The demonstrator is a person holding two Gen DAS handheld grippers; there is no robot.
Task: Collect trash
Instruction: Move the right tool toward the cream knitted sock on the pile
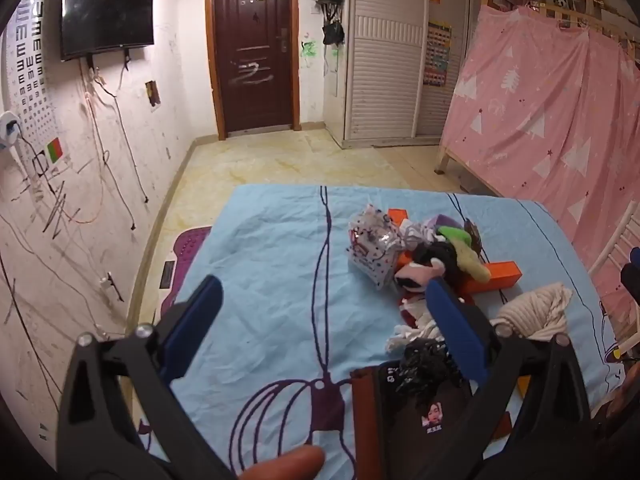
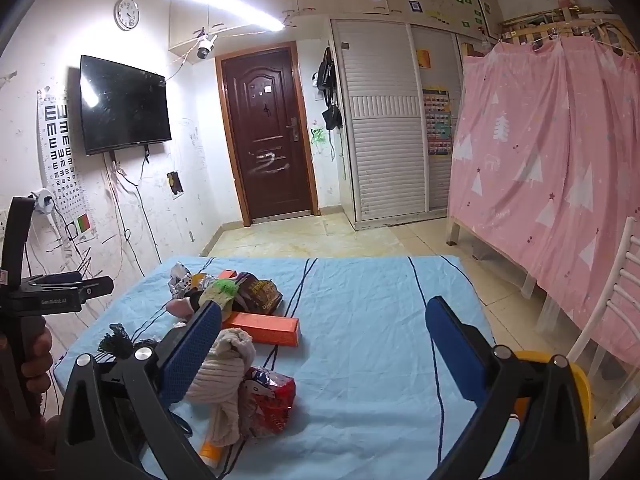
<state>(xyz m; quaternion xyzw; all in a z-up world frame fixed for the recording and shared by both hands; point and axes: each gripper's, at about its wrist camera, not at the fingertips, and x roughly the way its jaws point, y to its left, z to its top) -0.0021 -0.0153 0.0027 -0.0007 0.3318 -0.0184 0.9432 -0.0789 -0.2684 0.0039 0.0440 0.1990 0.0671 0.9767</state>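
Above the blue sheet [image 1: 272, 264], the left gripper [image 1: 324, 304] has its jaws fully apart with nothing between them; the right gripper [image 2: 324, 332] is likewise wide open and empty over bare sheet. The trash lies on the sheet in a loose pile: a spotted wrapper [image 1: 370, 248], an orange box [image 1: 496, 276] and a black bag [image 1: 424, 368] just beyond the left gripper's right finger [image 1: 460, 328], and a red wrapper [image 2: 272, 404] beside a cream cloth [image 2: 224, 380] next to the right gripper's left finger [image 2: 192, 352]. A yellow bin [image 2: 576, 384] sits behind the right gripper's right finger [image 2: 456, 352], off the sheet's edge.
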